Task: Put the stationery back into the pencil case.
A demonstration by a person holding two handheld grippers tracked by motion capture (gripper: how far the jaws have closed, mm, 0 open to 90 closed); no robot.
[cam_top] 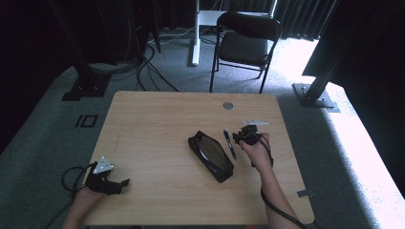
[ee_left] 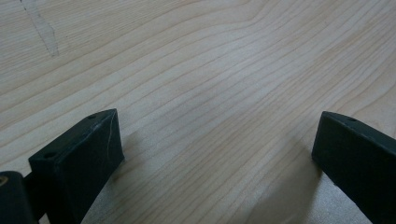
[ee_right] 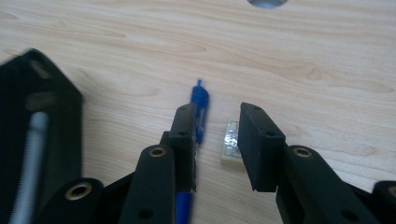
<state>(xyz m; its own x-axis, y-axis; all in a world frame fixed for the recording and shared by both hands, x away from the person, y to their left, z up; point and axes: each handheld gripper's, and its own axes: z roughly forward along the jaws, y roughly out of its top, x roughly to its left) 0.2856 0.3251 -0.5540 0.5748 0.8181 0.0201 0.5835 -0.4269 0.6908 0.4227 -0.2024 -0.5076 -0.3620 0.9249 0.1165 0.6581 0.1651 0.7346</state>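
My right hand-held gripper is part-open, empty, jaws astride a small pale eraser on the desk, w/ the blue pen just beside it and the black case nearby. Best to centre on the eraser, clear of the pen, before closing. Left hand-held gripper is wide, idle.

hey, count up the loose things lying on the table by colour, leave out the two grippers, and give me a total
Black: 1, the open pencil case
Blue: 1, the pen beside the case
Pale: 1, a small eraser-like block between the right gripper's jaws
Total: 3
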